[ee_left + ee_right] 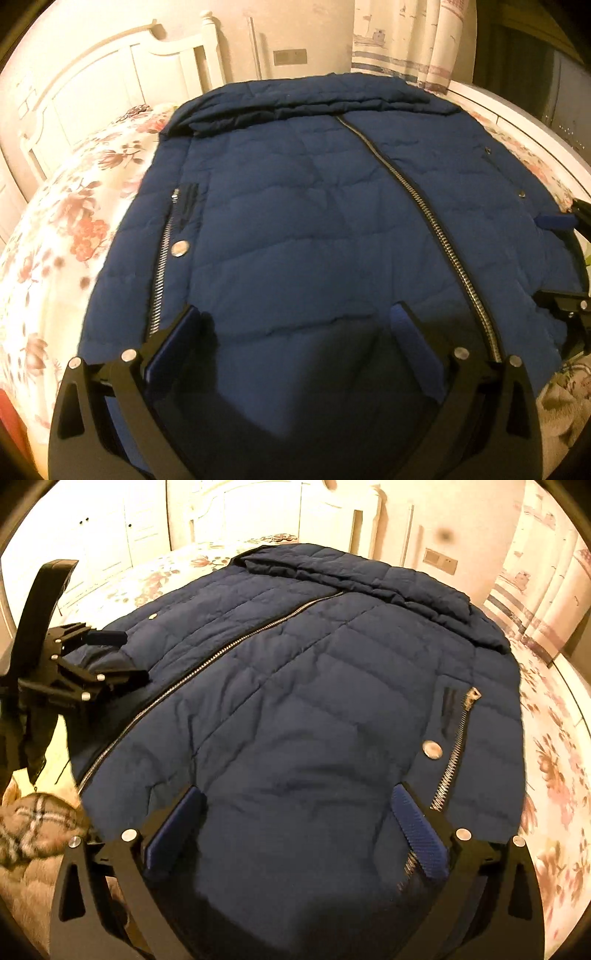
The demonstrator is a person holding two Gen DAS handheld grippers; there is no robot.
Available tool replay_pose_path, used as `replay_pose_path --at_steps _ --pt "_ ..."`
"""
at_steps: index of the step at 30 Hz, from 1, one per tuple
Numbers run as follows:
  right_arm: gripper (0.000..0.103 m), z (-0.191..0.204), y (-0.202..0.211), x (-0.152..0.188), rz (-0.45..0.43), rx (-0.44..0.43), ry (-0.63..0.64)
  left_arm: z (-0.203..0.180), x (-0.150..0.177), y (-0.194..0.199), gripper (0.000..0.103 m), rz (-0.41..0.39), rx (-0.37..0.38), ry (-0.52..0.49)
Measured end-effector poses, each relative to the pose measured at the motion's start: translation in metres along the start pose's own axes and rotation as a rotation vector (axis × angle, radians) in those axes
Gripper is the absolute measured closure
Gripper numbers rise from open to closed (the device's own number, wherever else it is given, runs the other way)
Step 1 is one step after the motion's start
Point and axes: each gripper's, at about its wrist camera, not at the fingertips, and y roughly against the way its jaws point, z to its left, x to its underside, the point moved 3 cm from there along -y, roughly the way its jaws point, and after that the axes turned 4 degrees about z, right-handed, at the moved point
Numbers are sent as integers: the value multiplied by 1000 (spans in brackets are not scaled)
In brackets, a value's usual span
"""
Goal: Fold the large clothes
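Note:
A large navy quilted jacket (314,229) lies front up on the bed, zipped, its collar at the far end. It also fills the right wrist view (314,709). My left gripper (299,317) is open over the jacket's near hem, left of the main zipper (436,221). My right gripper (295,801) is open over the hem on the side with the pocket zipper (454,749) and a metal snap (433,748). Each gripper shows at the edge of the other's view: the right gripper (554,258) and the left gripper (122,657), both open at the jacket's edges.
The bed has a floral sheet (55,229) and a white headboard (110,74). Curtains (406,37) hang at the far side. A plaid brown cloth (33,827) lies near the jacket's hem corner. White wardrobe doors (103,524) stand beyond the bed.

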Motion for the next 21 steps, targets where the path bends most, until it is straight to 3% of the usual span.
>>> replay_pose_path --at_steps 3,7,11,15,18,21 --pt "5 -21 24 21 -64 30 -66 20 11 19 2 -45 -45 32" --pt "5 -68 60 74 -138 63 -262 68 26 37 2 -79 -127 133" --pt "5 -90 67 130 -122 -72 -433 112 41 34 2 -33 -56 285" --pt "10 -90 52 151 -134 -209 -535 129 53 23 3 -1 53 374" --pt "21 -91 37 148 -150 -307 -567 125 55 25 4 -11 69 356" --pt "25 -89 29 140 -157 -340 -544 118 55 28 12 -14 117 317"
